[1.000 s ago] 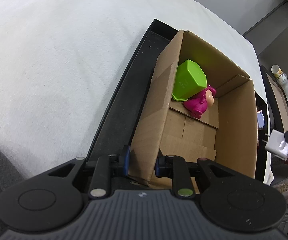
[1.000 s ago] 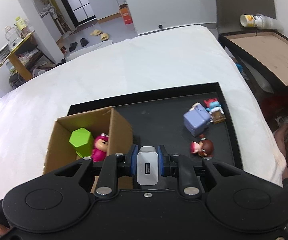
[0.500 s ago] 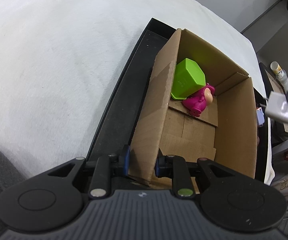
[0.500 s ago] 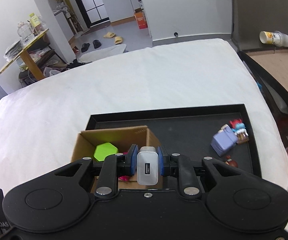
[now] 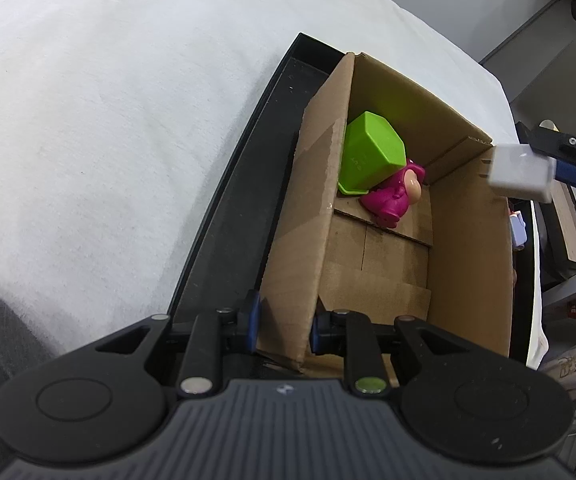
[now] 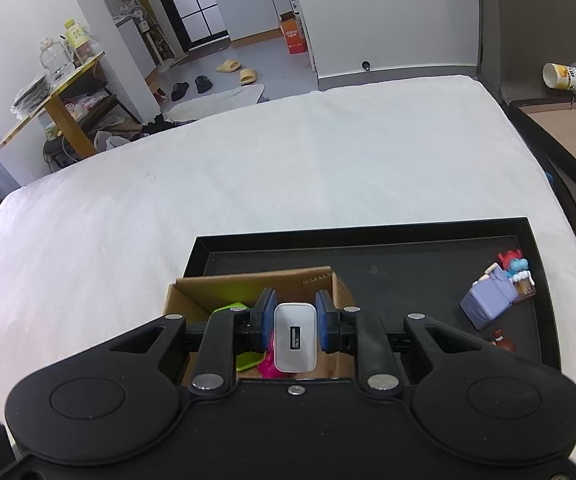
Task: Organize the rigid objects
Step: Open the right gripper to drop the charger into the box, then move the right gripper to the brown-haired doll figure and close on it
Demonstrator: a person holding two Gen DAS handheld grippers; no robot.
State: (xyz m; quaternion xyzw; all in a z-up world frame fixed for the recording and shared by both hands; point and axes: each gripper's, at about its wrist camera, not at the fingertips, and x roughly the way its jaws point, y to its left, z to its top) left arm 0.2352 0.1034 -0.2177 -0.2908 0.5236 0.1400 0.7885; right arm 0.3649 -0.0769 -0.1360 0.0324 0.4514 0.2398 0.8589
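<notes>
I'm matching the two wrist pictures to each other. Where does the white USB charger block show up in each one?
Left wrist view: the white USB charger block is at the right edge, held above the far right corner of the brown cardboard box.
Right wrist view: the charger is at lower centre, clamped between the right gripper's blue pads, over the same box.
Shared landmark: the green hexagonal cup inside the box.

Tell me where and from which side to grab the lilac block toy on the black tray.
Judging from the right wrist view, grip the lilac block toy across its flat side faces, coming from above: those faces look parallel, and a small figure crowds its far side.
</notes>
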